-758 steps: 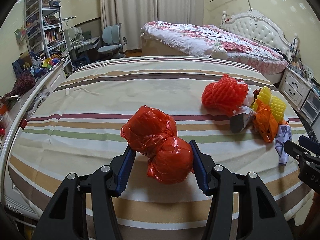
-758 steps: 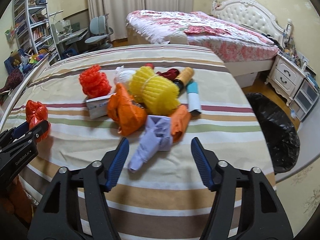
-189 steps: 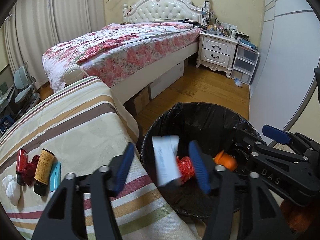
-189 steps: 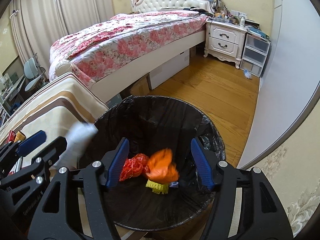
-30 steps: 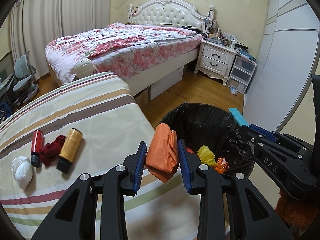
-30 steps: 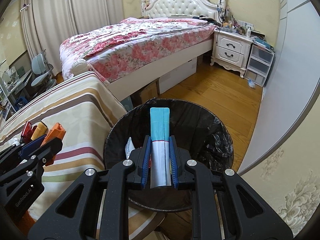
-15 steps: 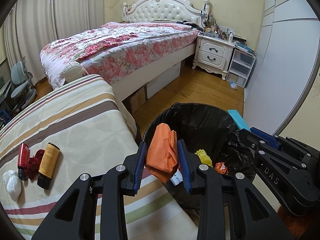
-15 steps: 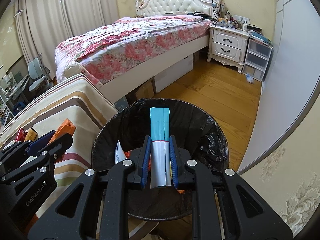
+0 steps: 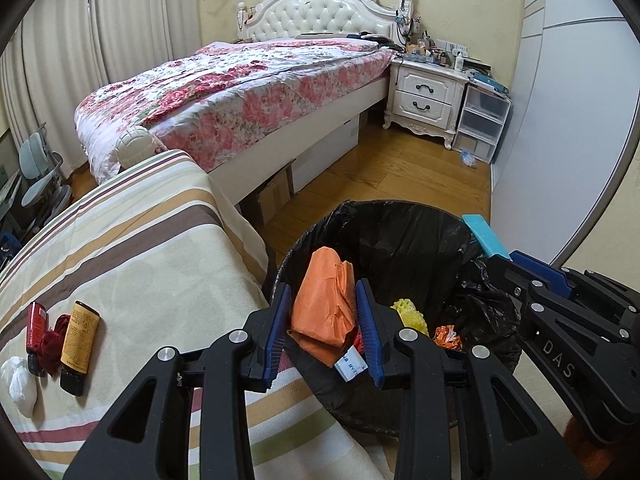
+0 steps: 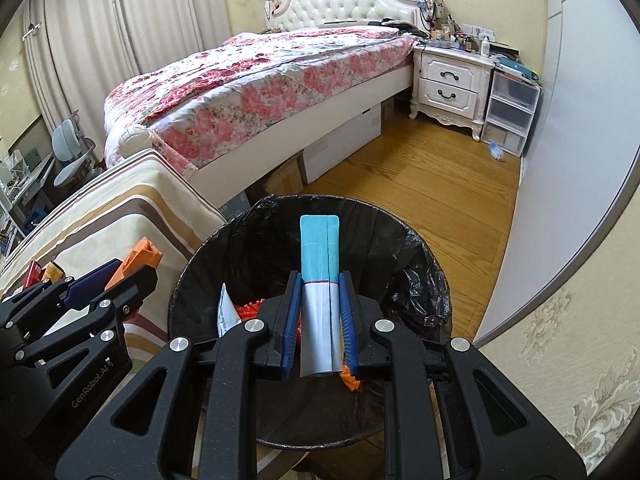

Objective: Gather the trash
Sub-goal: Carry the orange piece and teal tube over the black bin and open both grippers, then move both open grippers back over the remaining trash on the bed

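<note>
Since a second ago both grippers have shifted farther over the black-lined round trash bin (image 9: 404, 236), so less striped bed shows. The left gripper (image 9: 322, 330) has its jaws clamped on a crumpled orange plastic bag (image 9: 326, 304) above the bin's near rim. The right gripper (image 10: 318, 320) has its jaws clamped on a flat teal-and-white tube (image 10: 319, 280) above the bin's middle. Yellow and orange scraps lie inside. On the striped bed (image 9: 140, 240) remain a tan bottle (image 9: 78, 346), a red bottle (image 9: 35, 330) and a white wad (image 9: 20, 384).

Wooden floor (image 9: 384, 168), floral bed (image 9: 248, 80), white nightstand (image 9: 426, 98), drawn curtains (image 9: 120, 28).
</note>
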`<state>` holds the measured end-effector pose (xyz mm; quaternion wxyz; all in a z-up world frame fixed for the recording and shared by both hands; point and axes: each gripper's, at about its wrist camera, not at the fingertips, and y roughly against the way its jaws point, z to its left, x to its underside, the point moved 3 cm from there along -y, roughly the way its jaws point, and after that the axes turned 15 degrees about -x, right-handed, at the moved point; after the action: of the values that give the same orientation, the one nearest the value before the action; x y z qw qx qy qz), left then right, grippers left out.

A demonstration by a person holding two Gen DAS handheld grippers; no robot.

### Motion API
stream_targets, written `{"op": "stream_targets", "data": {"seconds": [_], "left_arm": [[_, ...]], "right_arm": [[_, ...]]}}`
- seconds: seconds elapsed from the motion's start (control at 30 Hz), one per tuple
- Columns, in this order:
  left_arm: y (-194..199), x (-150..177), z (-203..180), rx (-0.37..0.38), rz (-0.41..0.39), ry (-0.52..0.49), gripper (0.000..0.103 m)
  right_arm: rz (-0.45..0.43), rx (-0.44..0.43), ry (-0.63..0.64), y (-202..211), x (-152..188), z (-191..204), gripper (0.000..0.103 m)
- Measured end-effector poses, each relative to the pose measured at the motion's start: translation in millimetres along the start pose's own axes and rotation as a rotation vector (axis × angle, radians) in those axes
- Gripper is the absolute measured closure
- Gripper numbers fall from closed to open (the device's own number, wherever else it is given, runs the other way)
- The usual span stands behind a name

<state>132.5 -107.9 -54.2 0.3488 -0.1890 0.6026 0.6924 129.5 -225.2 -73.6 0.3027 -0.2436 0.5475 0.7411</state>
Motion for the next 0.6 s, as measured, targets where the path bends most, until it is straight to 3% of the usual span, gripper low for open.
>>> {"op": "stream_targets", "data": {"seconds": [0.17,0.23,0.3,0.6], "left_arm": [[-3,1,-1,-0.005,0.007,-0.003,0.066],[-4,0,-1,-0.008,0.010,0.000,0.055],[-4,1,0,-0.016,0.007,0.010,0.038],[2,0,13,-0.035,-0.001,0.040,0.029]], "right_arm": [[0.001,-0.001,-0.015,-2,1,-5,0.081],[-0.007,0.001,-0.025,-1,1,-7,0.070],[-0.012,0.007,-0.031,1,1,-10,0.069],[-0.020,0.023,-0.048,5,2,-15,0.062]]}}
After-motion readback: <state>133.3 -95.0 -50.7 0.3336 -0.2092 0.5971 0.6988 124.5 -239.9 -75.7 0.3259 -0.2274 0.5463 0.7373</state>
